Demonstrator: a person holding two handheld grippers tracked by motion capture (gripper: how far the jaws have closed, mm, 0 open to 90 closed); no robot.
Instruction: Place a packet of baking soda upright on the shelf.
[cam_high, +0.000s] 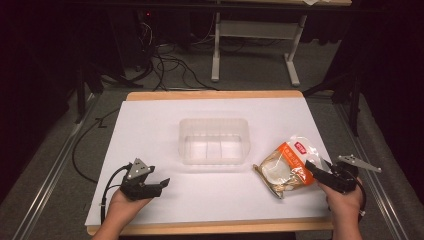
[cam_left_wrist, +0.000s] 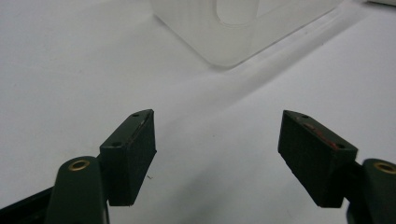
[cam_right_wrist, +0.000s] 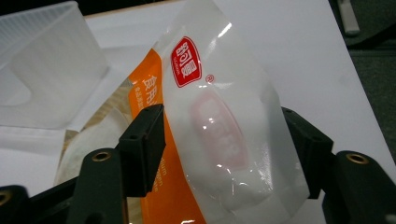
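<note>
Clear plastic tub sits empty — orange-and-clear food packet just beside it.

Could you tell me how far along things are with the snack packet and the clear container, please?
Nothing looks done yet: the clear container stands empty mid-table. In hand: the right gripper has its jaws either side of the snack packet, which lies right of the container; whether they have clamped is unclear. The left gripper is open over bare table. Left, presumably: lifting the packet and placing it in the container.

right claw: jaws apart, straddling snack bag | clear tub upper left on white tabletop
</note>
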